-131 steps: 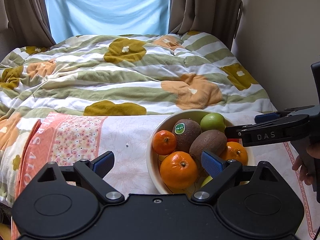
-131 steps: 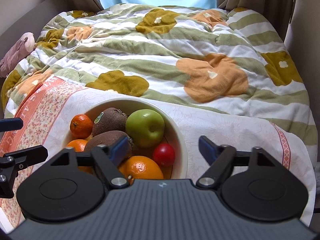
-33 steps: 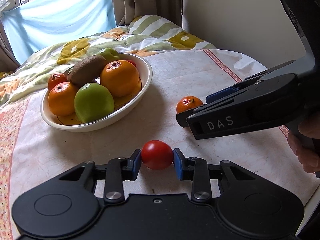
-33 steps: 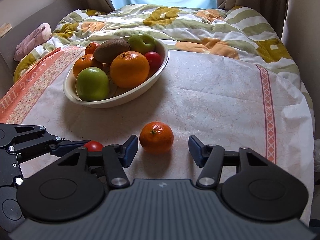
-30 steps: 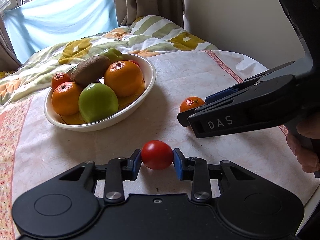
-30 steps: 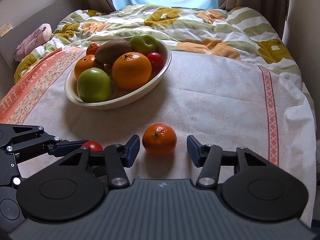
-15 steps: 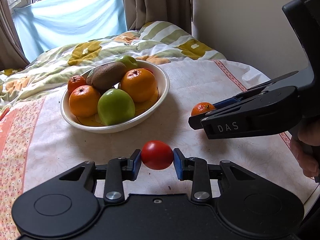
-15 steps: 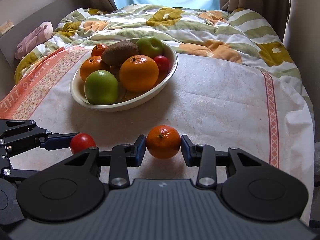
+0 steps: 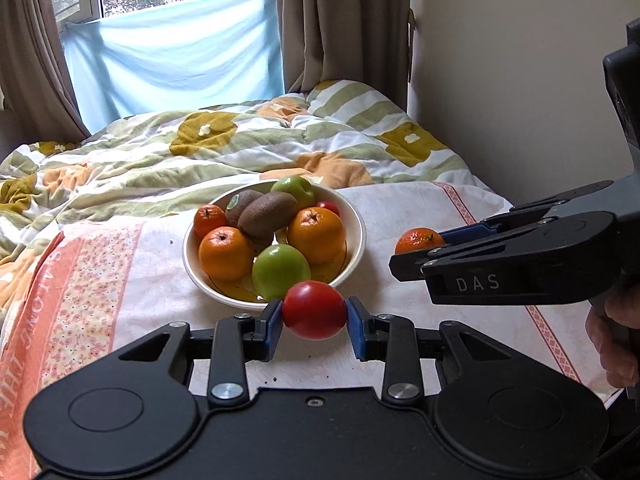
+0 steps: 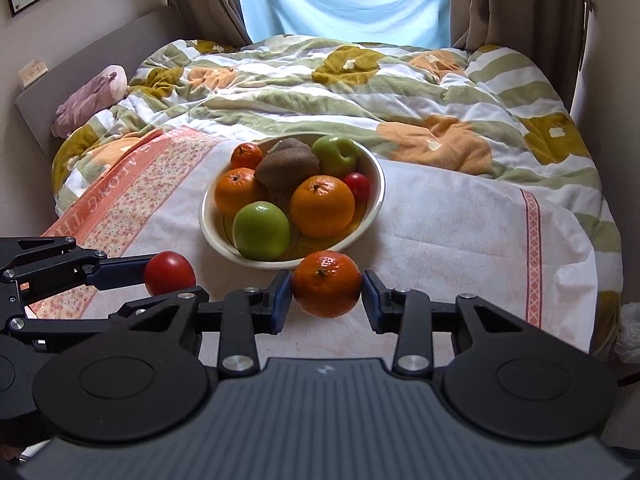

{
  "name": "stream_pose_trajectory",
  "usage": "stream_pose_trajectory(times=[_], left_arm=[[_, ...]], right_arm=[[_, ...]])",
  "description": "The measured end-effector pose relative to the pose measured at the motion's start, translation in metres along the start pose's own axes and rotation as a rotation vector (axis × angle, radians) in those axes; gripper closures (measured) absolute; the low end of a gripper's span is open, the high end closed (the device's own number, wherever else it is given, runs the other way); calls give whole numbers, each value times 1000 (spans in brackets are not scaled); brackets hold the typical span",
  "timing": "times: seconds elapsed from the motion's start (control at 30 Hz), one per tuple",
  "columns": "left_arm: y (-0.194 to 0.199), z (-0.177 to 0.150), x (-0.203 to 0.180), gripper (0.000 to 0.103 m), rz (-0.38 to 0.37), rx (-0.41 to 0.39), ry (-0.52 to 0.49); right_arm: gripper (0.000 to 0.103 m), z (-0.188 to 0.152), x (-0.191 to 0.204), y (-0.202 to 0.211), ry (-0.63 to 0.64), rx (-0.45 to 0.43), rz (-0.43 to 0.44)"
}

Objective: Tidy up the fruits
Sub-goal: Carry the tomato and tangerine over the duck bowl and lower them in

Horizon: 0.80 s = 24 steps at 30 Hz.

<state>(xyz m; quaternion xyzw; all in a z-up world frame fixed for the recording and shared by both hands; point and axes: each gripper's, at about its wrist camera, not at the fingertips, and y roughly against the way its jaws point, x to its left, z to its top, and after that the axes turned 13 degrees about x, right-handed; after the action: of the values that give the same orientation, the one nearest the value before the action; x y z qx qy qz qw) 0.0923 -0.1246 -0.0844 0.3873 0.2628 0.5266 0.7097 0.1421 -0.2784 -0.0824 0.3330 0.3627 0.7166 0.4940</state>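
Observation:
My left gripper point(image 9: 315, 316) is shut on a red tomato point(image 9: 315, 309) and holds it above the cloth, just in front of the white fruit bowl point(image 9: 357, 216). My right gripper point(image 10: 325, 295) is shut on a small orange mandarin point(image 10: 326, 283), also lifted near the bowl's point(image 10: 376, 204) front rim. The bowl holds oranges point(image 10: 322, 205), green apples point(image 10: 261, 229), kiwis point(image 10: 287, 167) and a small red tomato point(image 10: 357, 185). The held tomato also shows in the right wrist view point(image 10: 169, 273), and the mandarin in the left wrist view point(image 9: 418, 239).
The bowl stands on a white cloth with an orange floral border point(image 10: 132, 184) over a table. Behind it lies a bed with a striped flowered quilt point(image 10: 360, 92). A wall point(image 9: 520, 80) stands on the right, curtains and a window at the back.
Both grippers have risen and drawn back with their fruit. The right gripper closed on the mandarin about half a second ago and has lifted it off the cloth.

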Motion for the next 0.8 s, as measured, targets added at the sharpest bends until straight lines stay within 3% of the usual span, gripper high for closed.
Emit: stream_pose_trajectory(times=[0.37,0.8], left_arm=[[8,36,47,65,10,-34,-3],[-52,84,84,65,-87,10,-139]], right_arm=[[50,34,24,13,-26,-24,-16],[50,78,34,-25,-176,-11,-90]])
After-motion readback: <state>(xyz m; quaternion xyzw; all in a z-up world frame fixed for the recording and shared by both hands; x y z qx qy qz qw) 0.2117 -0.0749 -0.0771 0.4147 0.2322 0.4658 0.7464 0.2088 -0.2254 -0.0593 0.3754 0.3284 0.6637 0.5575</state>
